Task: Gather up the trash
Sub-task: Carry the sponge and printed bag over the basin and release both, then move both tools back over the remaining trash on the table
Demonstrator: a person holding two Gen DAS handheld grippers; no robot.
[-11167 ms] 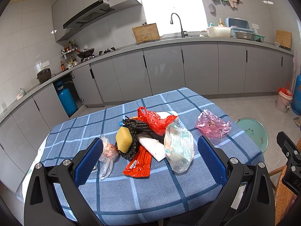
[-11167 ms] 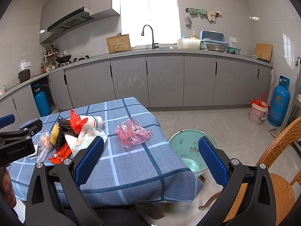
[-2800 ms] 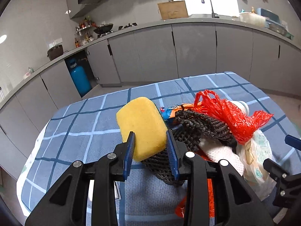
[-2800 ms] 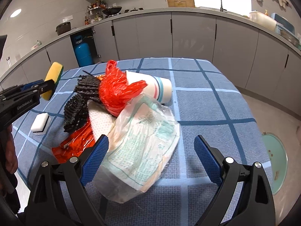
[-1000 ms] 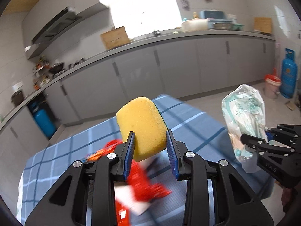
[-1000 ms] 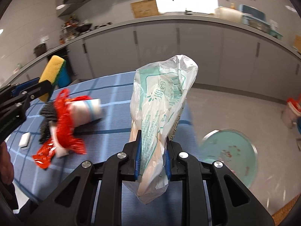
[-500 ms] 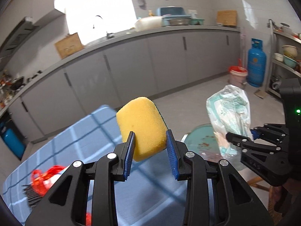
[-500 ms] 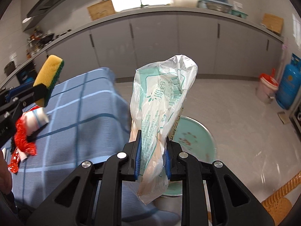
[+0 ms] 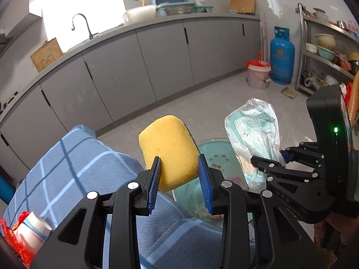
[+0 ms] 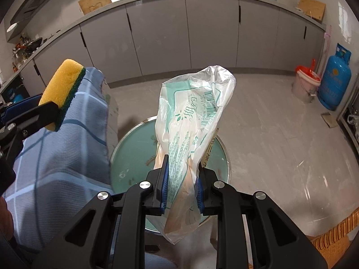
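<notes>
My left gripper [image 9: 179,174] is shut on a yellow sponge [image 9: 169,148] with a green scrub side, seen edge-on as the sponge [image 10: 64,83] at the left of the right wrist view. My right gripper [image 10: 181,179] is shut on a clear plastic bag [image 10: 193,121] printed in green; the same bag [image 9: 252,130] hangs at the right of the left wrist view. Both are held in the air beyond the table's corner, over a teal basin [image 10: 134,157] on the floor. The basin [image 9: 215,154] lies partly hidden behind the sponge and bag.
The blue checked tablecloth [image 9: 74,168] covers the table at the left, with a red bag [image 9: 13,239] and a white cup [image 9: 33,228] on it. A blue gas cylinder [image 10: 334,83] and a pink bucket [image 10: 305,85] stand by the grey cabinets. A wicker chair [image 10: 332,239] is at lower right.
Both grippers swung right and downward, off the table and over the basin on the floor, keeping their holds. The trash pile slid out to the left edge of view.
</notes>
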